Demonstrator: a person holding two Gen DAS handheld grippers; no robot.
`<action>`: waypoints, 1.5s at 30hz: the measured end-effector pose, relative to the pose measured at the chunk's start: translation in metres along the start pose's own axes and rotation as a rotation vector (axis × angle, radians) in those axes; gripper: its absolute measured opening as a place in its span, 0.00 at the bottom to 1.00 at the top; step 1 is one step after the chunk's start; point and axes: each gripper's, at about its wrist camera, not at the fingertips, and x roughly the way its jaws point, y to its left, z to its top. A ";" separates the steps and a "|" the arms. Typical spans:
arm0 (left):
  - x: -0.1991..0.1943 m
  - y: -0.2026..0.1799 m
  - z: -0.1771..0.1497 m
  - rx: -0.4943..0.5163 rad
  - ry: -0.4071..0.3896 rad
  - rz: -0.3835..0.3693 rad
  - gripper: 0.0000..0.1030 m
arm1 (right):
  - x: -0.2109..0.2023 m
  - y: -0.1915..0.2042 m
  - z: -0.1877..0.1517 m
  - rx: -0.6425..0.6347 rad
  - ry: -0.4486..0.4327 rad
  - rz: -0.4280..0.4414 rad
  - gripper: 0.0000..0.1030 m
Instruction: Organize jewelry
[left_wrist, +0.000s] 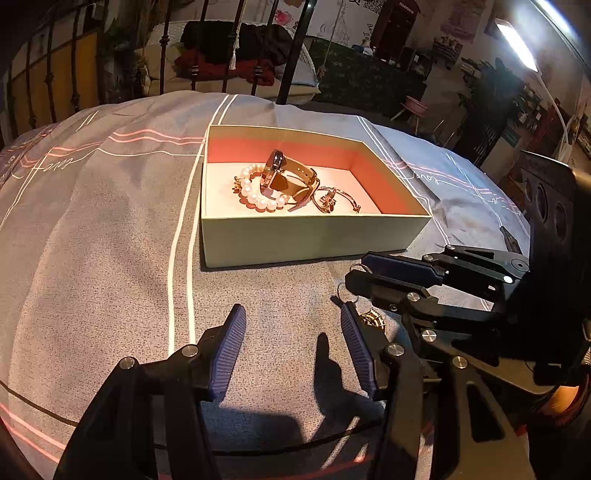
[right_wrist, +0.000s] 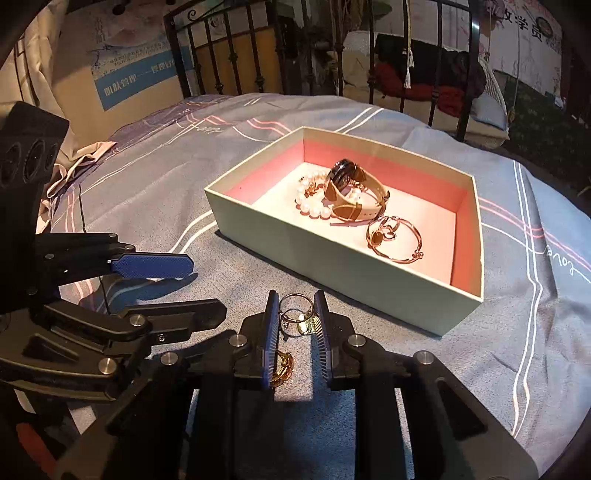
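gold wire earrings (right_wrist: 295, 317) lie on the bed between the narrow right fingers (right_wrist: 297, 325), not clearly pinched. left fingers (left_wrist: 291, 354) wide, empty. thin hoops may slip out before the pale cardboard box (right_wrist: 332, 254) ahead.

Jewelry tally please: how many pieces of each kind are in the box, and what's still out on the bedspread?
In the pale green cardboard box:
Beige-strap wristwatch: 1
White pearl bracelet: 1
Rose-gold bangle: 1
On the grey bedspread:
Thin metal rings with gold charm, between the right claw fingers: 1 cluster; exact number unclear
Gold piece under that claw: 1
Total: 5
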 end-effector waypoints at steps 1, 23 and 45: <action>-0.002 -0.001 0.002 0.002 -0.006 -0.002 0.50 | -0.003 0.000 0.001 -0.003 -0.010 -0.007 0.19; 0.054 0.004 0.127 -0.061 0.017 0.007 0.47 | 0.011 -0.060 0.066 0.104 -0.052 -0.123 0.20; 0.005 -0.009 0.063 0.010 -0.044 -0.072 0.74 | -0.031 -0.042 -0.015 0.102 -0.024 -0.176 0.63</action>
